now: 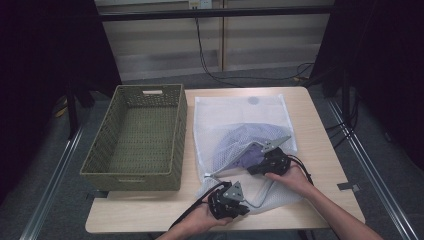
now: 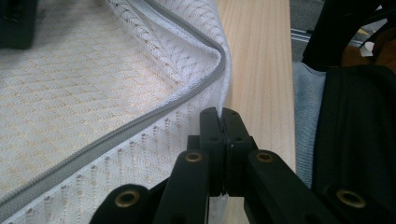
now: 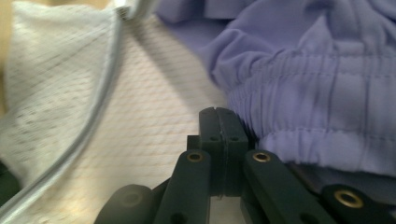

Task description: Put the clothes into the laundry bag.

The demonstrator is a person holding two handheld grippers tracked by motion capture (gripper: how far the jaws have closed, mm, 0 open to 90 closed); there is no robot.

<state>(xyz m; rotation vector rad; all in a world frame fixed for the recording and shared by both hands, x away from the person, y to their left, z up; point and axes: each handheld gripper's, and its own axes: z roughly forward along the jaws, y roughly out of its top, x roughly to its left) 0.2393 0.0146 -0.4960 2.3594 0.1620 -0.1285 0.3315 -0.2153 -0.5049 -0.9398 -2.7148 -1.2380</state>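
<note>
The high view looked down over the table [image 1: 320, 125]; both gripper views sat close on the shared mesh bag [image 1: 235, 112].

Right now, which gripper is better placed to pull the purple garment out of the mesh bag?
Probably the right gripper: it is shut at the purple garment, by its elastic hem, inside the open mesh bag. The left gripper is shut at the bag's near zipper edge.

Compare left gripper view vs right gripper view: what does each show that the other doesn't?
Left gripper view: bare wooden table beside the mesh bag's edge, with the grey zipper curving around it. Right gripper view: a purple garment with a gathered elastic band, lying on the mesh at the jaws' right. Both: white mesh, zipper, and that gripper's black jaws closed together with nothing visibly between them.
</note>
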